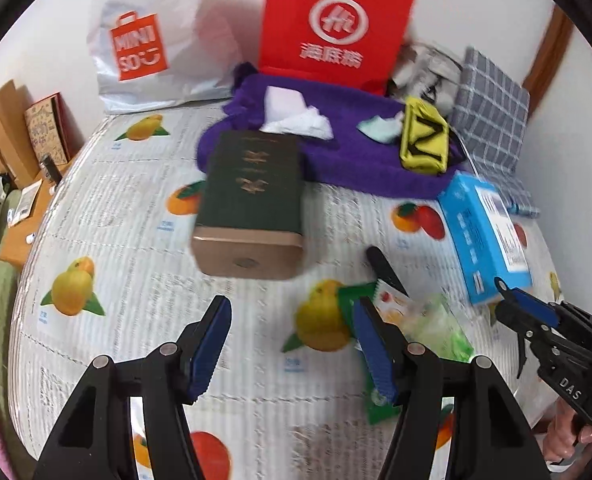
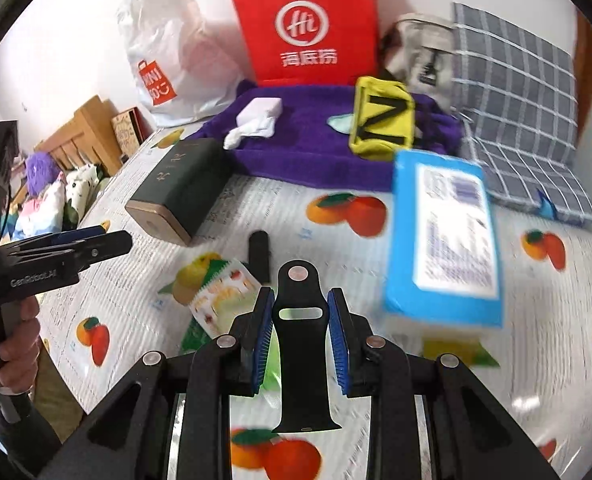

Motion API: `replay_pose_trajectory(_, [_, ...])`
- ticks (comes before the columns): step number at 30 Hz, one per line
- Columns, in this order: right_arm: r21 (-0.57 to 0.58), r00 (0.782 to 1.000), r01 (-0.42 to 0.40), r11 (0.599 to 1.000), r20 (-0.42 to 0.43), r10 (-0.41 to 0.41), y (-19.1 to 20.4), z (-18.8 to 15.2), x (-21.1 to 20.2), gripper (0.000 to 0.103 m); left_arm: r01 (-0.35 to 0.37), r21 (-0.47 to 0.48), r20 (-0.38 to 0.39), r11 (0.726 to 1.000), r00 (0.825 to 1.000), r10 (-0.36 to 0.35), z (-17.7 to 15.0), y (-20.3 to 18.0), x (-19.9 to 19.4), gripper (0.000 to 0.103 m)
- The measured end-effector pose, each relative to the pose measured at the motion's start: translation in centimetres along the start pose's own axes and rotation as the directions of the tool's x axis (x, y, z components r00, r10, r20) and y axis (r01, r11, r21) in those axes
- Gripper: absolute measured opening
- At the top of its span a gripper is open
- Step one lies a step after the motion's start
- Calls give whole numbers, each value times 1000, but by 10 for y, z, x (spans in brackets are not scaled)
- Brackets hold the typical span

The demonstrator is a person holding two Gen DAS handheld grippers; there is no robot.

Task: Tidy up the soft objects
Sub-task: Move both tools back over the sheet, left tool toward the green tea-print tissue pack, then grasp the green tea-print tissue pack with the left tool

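Near edge, right tongs (image 2: 300, 336): you have them clenched on a black strap (image 2: 301, 364), lifted above the fruit-print desk (image 2: 536, 360)
Left tongs (image 1: 292, 344): released, blue pads spread wide over the desk, gripping nothing
Beside the strap: green snack packet (image 2: 220, 300) lying flat
Far side: purple towel (image 2: 304, 140) carrying a yellow pouch (image 2: 382, 124) and white tissue pack (image 2: 258, 114)
Right: blue box (image 2: 444, 236)
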State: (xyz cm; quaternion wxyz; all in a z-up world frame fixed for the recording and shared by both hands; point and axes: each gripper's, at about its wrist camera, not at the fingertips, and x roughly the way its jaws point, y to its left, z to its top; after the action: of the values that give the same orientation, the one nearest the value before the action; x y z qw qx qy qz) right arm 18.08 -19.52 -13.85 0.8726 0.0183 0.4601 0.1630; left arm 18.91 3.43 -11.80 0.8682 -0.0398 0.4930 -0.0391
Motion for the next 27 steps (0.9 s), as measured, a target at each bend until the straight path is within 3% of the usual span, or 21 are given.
replay_pose_trajectory(11, [97,999,41,994,3,-42,-53,-44,-14,27,-13,93,-37,996,999,16,-19,-66,4,64])
replay_pose_trajectory(17, [139,997,78,987,10,-80,-75,-54,-13,27,48,132,-79,990,996,-37,-24,-97,14,70])
replay_pose_trajectory(27, [190,998,67,979,0,-68,-99,-63,-7,27,14,158,-146,987,989,9,-25,-135,47,72])
